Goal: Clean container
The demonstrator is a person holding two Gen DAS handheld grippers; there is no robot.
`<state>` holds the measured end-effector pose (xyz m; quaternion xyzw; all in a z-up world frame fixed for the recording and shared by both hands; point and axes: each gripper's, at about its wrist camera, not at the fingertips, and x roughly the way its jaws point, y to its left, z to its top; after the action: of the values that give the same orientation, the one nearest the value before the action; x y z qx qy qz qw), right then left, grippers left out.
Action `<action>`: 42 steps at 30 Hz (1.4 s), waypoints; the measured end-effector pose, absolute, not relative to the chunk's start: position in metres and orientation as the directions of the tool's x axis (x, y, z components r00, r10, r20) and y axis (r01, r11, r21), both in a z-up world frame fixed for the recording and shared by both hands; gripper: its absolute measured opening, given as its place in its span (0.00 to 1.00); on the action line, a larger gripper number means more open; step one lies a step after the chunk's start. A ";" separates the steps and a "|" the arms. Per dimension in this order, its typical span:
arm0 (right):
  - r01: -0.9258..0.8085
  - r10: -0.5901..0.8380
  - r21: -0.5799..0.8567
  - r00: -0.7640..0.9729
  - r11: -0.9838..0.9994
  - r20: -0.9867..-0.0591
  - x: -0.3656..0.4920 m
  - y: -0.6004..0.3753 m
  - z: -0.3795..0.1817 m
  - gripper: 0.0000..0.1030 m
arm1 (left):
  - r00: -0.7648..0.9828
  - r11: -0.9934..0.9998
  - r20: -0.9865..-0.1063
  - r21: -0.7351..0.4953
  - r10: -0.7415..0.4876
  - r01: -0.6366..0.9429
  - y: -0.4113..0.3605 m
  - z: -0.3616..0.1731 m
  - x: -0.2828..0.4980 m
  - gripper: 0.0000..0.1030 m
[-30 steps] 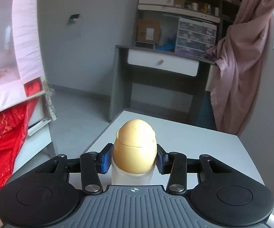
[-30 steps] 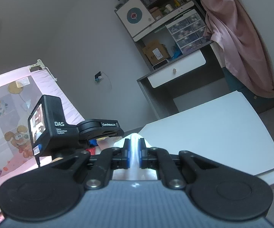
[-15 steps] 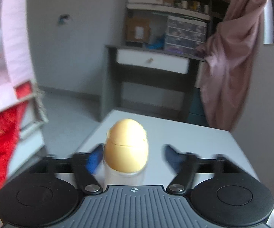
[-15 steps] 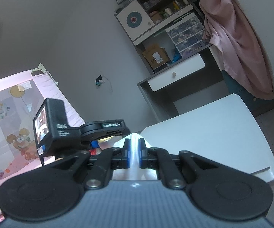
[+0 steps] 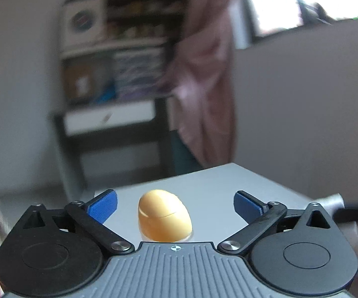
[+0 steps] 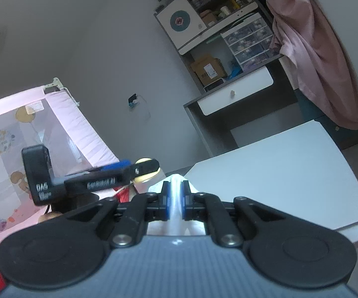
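A white surface (image 6: 290,173) fills the near right of the right wrist view. Behind it stands a dark desk with a white drawer (image 6: 238,92), and above that a shelf unit (image 6: 218,10) crowded with boxes, small drawers (contents too small to read) and a target-like poster (image 6: 180,21). A pink curtain (image 6: 310,49) hangs to the right. At left, a pink playpen wall (image 6: 29,129) shows what seem to be cartoon animals.

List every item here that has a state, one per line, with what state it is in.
Left tongs: open, not touching anything.
Right tongs: shut on the white cloth.
Yellow egg-shaped lidded container: upright on the white table, lid closed.
White desk drawer: closed.
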<state>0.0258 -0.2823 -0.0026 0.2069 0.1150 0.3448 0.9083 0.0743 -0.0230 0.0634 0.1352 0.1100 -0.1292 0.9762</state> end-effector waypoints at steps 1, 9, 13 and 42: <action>-0.581 0.675 0.451 0.735 0.678 -0.069 0.026 -0.280 -0.002 0.07 | 0.929 0.903 -0.272 0.280 -0.251 0.326 -0.023 0.059 0.075 1.00; -0.584 0.675 0.418 0.730 0.696 -0.103 0.027 -0.259 0.003 0.07 | 0.845 0.857 -0.284 0.124 -0.453 0.501 0.021 0.040 0.098 1.00; -0.578 0.670 0.412 0.733 0.704 -0.118 0.028 -0.255 0.005 0.07 | 0.809 0.831 -0.274 0.059 -0.520 0.554 0.036 0.031 0.111 1.00; -0.549 0.646 0.387 0.740 0.741 -0.189 0.031 -0.235 0.008 0.07 | 0.632 0.666 -0.241 -0.089 -0.736 0.741 0.071 -0.013 0.143 1.00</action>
<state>0.0310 -0.2354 0.0084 0.1547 0.1571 0.3246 0.9198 0.1432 0.0710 -0.0126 0.0091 0.1292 -0.4088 0.9034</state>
